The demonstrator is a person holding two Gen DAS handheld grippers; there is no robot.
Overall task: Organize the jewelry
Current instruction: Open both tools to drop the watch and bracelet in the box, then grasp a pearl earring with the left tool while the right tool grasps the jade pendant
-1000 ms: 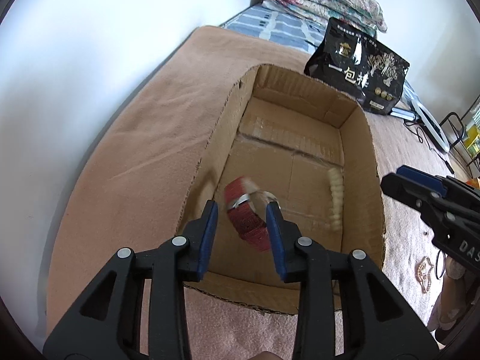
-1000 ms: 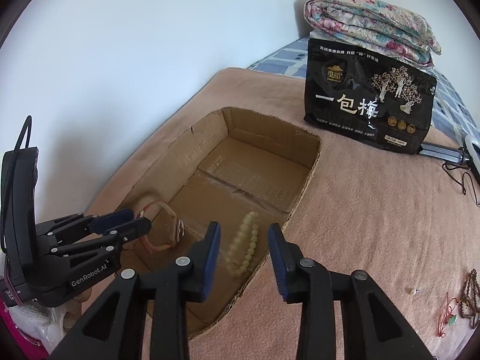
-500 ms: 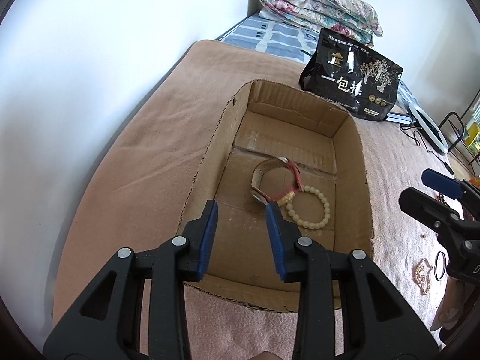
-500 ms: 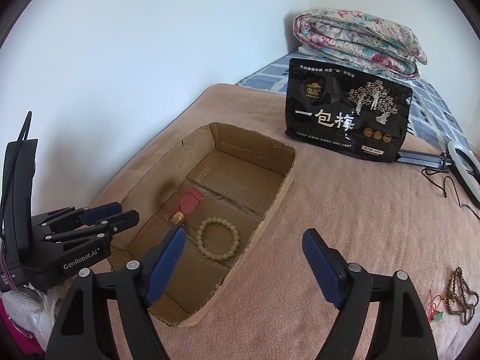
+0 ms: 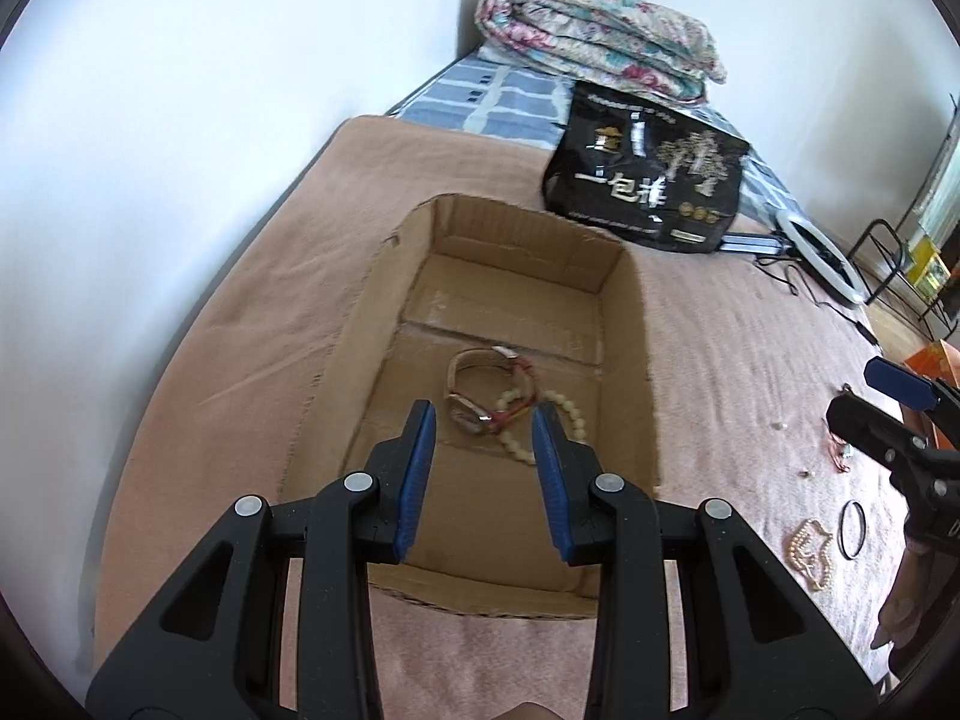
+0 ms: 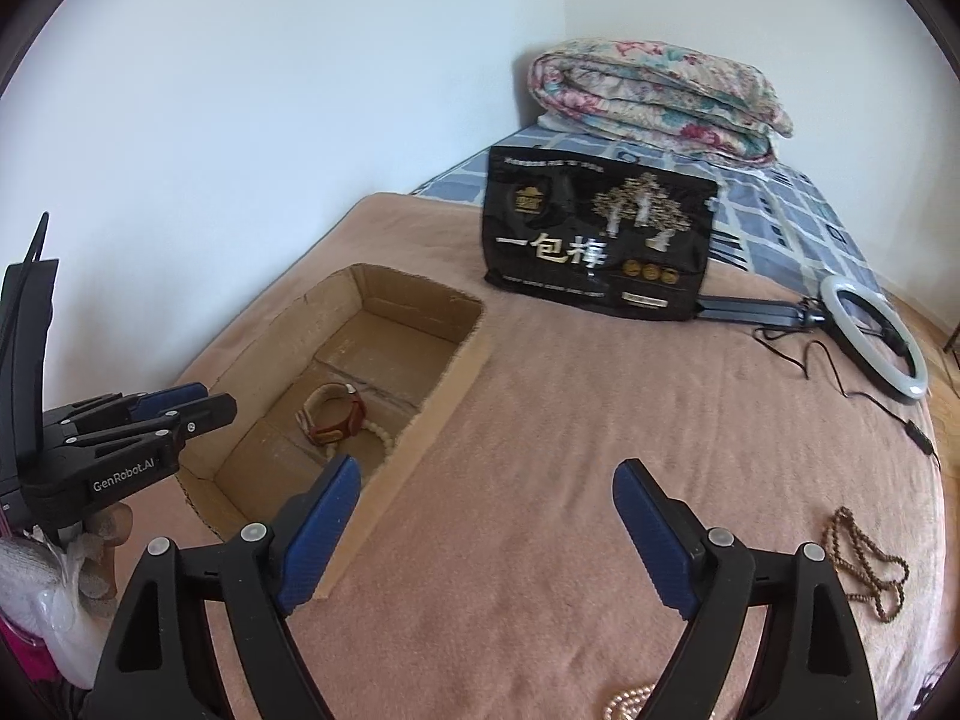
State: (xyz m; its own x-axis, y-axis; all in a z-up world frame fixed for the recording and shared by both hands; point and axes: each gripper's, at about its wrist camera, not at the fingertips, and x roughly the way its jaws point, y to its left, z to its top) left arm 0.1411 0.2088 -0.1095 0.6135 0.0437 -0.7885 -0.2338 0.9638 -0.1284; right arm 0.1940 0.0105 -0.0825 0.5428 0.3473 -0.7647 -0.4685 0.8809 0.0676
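A watch [image 5: 480,387] and a bead bracelet [image 5: 543,426] are already laid in the box [image 5: 624,276] — necklaces [image 6: 864,564] are left on the bed. Left tongs [image 5: 483,456] are kept apart, empty; right tongs [image 6: 486,534] are opening, empty.

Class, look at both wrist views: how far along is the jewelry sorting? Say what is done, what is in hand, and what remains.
Done: a watch and a pale bead bracelet lie inside the cardboard box. In hand: nothing; the left gripper is empty and the right gripper is opening with nothing between its jaws. Left: a pearl strand, a black ring and a brown bead necklace remain on the blanket.
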